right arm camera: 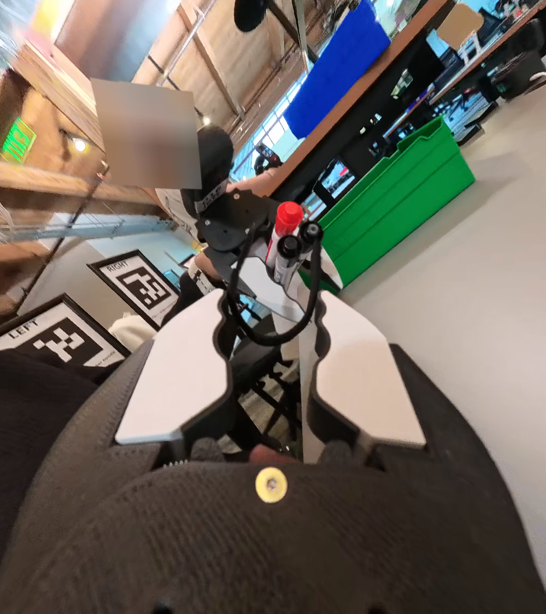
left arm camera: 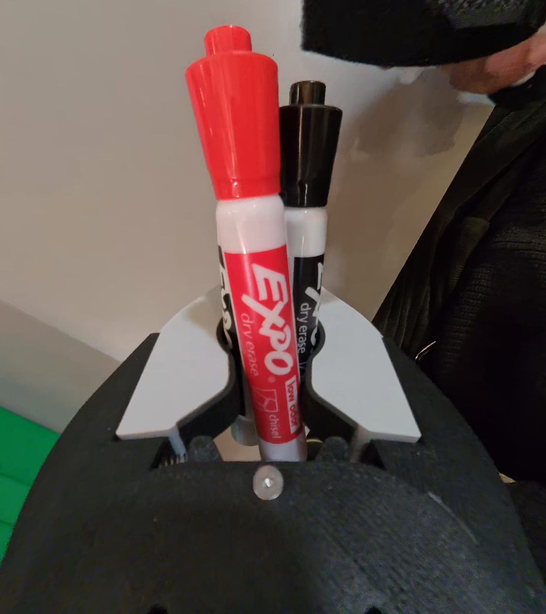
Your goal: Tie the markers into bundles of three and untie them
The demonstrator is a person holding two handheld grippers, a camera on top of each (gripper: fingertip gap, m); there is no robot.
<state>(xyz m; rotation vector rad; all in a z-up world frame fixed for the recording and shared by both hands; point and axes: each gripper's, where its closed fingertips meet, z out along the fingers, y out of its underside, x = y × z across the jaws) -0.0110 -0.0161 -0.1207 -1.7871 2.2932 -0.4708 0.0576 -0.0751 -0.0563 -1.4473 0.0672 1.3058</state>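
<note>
Grey tabletop (right arm camera: 464, 332), green bin (right arm camera: 398, 212) contents hidden; left gripper (left arm camera: 270, 335) clenches markers (left arm camera: 255, 299); right gripper (right arm camera: 270, 319) released, elastic loop (right arm camera: 311, 299) between fingers.

We see a red-capped marker (left arm camera: 231, 133) with a red label, two black-capped markers (left arm camera: 310, 149) with white barrels, a black elastic loop (right arm camera: 275, 337), a green bin (right arm camera: 398, 206), and black-and-white patterned marker cards (right arm camera: 142, 285).
</note>
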